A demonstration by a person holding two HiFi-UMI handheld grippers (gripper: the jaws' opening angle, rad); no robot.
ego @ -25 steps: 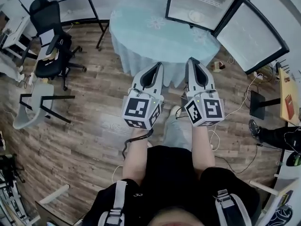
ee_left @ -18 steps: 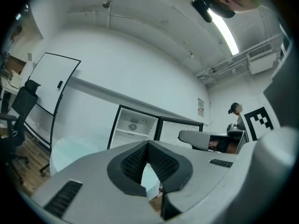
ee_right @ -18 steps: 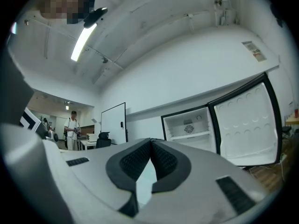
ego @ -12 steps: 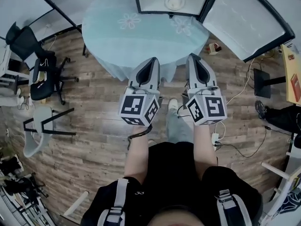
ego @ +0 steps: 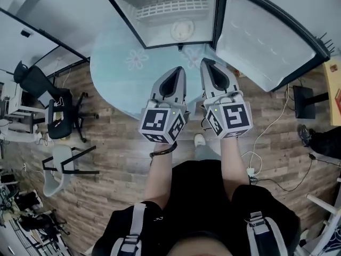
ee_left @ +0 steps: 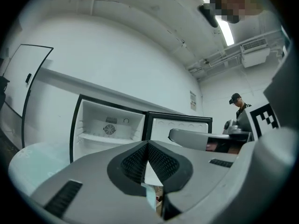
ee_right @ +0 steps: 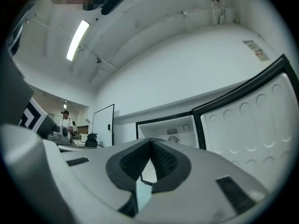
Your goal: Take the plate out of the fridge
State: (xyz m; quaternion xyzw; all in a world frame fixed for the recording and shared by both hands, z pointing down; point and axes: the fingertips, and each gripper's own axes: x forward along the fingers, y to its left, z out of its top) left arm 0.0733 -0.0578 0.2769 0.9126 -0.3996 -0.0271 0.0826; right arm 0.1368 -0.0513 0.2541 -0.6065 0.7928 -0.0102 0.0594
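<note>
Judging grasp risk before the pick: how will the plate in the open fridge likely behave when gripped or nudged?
The plate looks round, pale and shallow, so it is probably stiff and possibly breakable; its material is unclear. It lies flat in the fridge, so it should not roll, but it may slide if nudged.

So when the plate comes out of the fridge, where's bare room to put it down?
The table is bare left of the fridge and in front of it. The open door crowds the right side.
</note>
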